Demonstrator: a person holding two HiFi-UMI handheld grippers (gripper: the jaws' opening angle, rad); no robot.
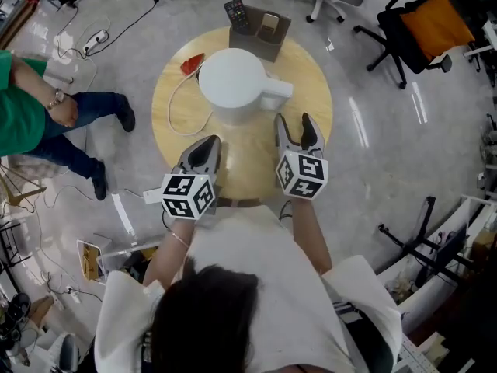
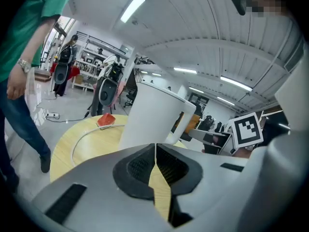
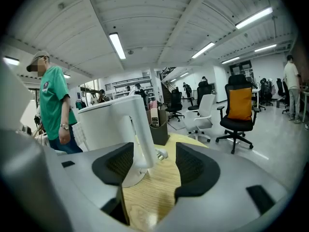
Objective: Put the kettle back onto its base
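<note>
The white kettle [image 1: 233, 80] stands upright in the middle of the round wooden table [image 1: 311, 76], its handle [image 1: 276, 93] pointing right and toward me. A white cord [image 1: 177, 107] curves from under it to a red plug [image 1: 192, 63]; I cannot tell the base from the kettle's body. My right gripper [image 1: 293, 123] is open just short of the handle [image 3: 137, 129], which shows ahead of the gap with nothing between the pads. My left gripper [image 1: 206, 142] is shut and empty, near the table's front edge, a little short of the kettle [image 2: 154, 115].
A dark holder [image 1: 264, 31] with a remote [image 1: 237, 14] sits at the table's far edge. A person in a green shirt [image 1: 23, 107] stands to the left. Office chairs [image 1: 419, 26] are at the back right, and cables lie on the floor.
</note>
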